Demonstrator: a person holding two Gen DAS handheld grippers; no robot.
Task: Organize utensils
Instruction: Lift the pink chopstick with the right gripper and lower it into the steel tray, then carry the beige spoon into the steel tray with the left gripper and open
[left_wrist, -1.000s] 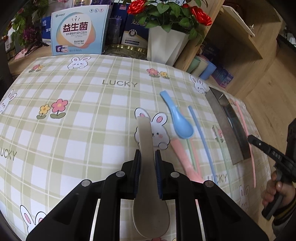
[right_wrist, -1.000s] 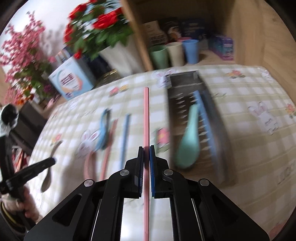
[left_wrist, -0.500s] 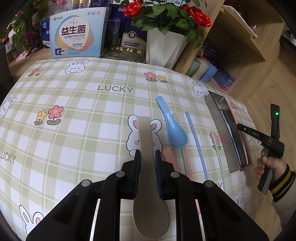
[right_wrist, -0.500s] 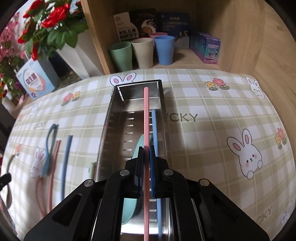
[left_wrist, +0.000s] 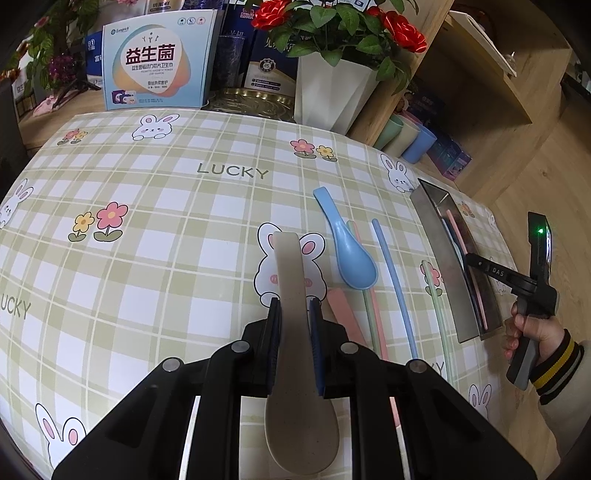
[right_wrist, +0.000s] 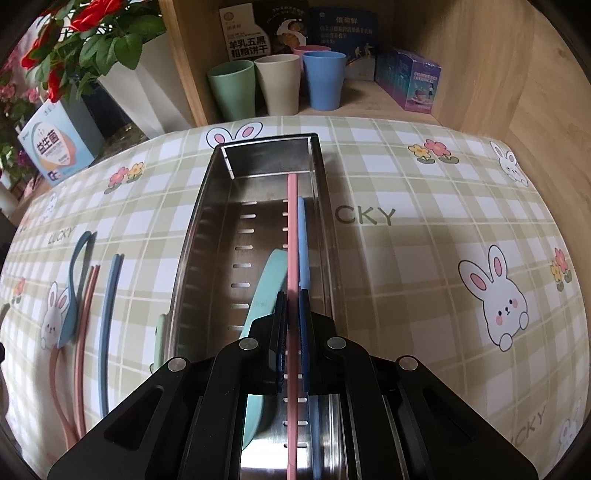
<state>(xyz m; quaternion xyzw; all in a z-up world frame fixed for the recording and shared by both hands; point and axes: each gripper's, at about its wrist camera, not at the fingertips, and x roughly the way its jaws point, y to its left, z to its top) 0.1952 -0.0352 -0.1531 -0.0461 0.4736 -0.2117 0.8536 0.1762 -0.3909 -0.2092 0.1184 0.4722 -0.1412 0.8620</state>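
Here the checked tablecloth (left_wrist: 147, 221), printed with rabbits, flowers and the word LUCKY, spreads across a table backed by a blue-and-white box (left_wrist: 157, 61) and a white pot of red roses (left_wrist: 332, 92).

Furthest left of the utensils, the left gripper (left_wrist: 294, 306) has its jaws drawn in tight on the handle of a beige spoon (left_wrist: 295, 332). The handle points away over a printed rabbit, and the bowl sits back between the gripper's black arms, close to the camera.

Just to the right, lying on the cloth, come a pink spoon handle (left_wrist: 345, 310) partly hidden by the gripper, then a blue spoon (left_wrist: 351, 251) with its bowl toward the camera. Beside it lie thin chopsticks: a pink and green pair partly under the blue spoon, a blue chopstick (left_wrist: 393, 280), and a pale green one (left_wrist: 437, 314) near the tray.

Further right stands a long steel tray (right_wrist: 207, 229) with slotted floor, its length running away toward the wooden shelf. Inside it lie a mint green spoon (right_wrist: 267, 288) and a blue chopstick (right_wrist: 303, 236) along the right wall.

Over the tray's near half, the right gripper (right_wrist: 292, 299) has its jaws closed nearly together, pinching a pink chopstick (right_wrist: 292, 229). The stick runs lengthwise down the tray, just left of the blue one; whether its far tip touches the floor I cannot tell. In the left wrist view a hand (left_wrist: 532, 328) in a striped cuff grips this tool's handle.

Beyond the tray, green, beige and blue cups (right_wrist: 280, 81) stand on the shelf beside a purple box (right_wrist: 410, 81).
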